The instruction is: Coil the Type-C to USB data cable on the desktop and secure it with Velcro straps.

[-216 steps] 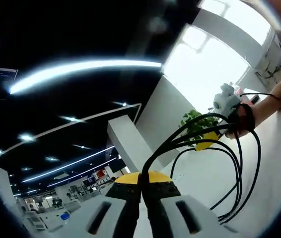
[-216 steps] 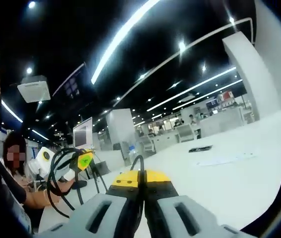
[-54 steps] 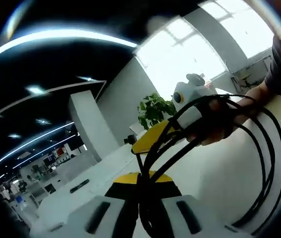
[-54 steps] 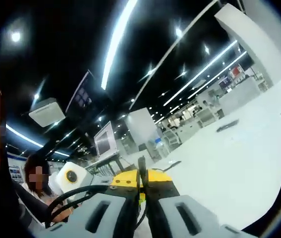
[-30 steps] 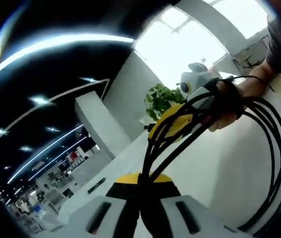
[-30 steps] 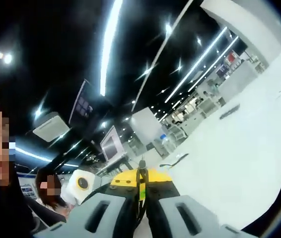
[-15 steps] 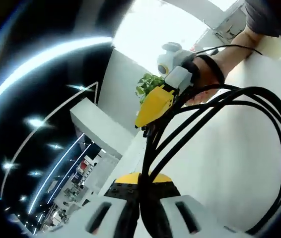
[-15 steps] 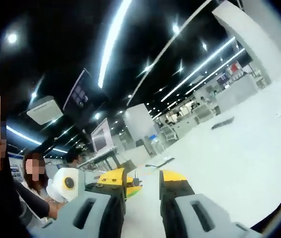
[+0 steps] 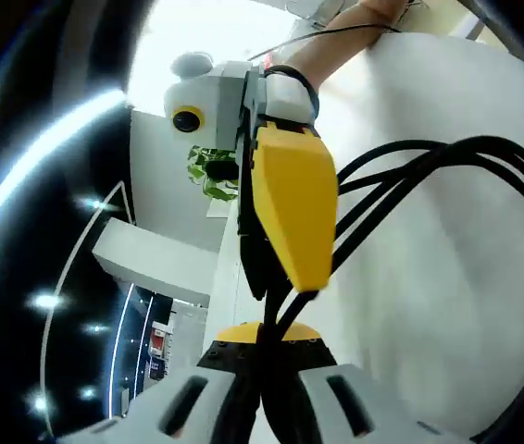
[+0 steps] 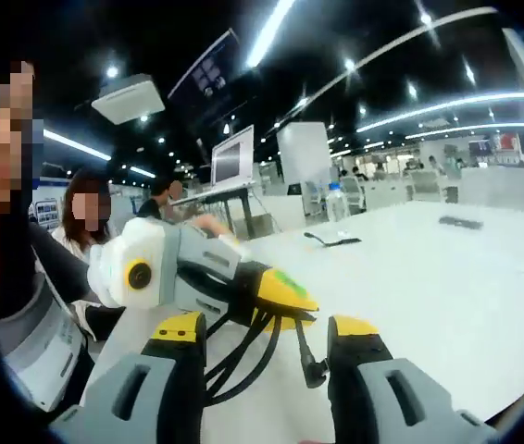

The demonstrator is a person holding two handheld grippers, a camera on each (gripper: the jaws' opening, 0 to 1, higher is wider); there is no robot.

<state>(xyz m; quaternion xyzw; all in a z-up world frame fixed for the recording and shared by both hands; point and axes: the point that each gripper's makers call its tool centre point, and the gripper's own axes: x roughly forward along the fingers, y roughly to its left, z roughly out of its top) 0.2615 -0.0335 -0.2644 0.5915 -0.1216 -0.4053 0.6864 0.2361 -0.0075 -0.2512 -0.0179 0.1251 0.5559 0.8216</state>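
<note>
**Left jaws pinching the cable bundle, right jaws wide open around it**

So in the left gripper view, the left gripper (image 9: 264, 344) has its jaws squeezed together on the black cable (image 9: 429, 162) — several strands come up out of the pinch at the bottom centre and fan off in loops toward the right edge of the frame. The right gripper (image 9: 285, 199) sits right above it, big yellow tip pointing down and nearly touching the left jaw tips, with the strands running alongside it. Not much free space there, honestly. Behind the loops the white worktop (image 9: 447, 305) takes up the whole right half and looks bare.

In the right gripper view, the right gripper (image 10: 267, 331) has its jaws spread far apart, nothing clamped. Between them you can see the cable (image 10: 243, 356) loops hanging down at lower centre, plus a loose end with a connector (image 10: 314, 372) just beside the right-hand jaw. The left gripper (image 10: 285, 291) comes in from the left of the frame, yellow tip sitting over the gap. To the right the worktop (image 10: 456, 296) stretches out open up to its far edge, with a small dark item (image 10: 461, 222) lying well apart near that edge.
</note>
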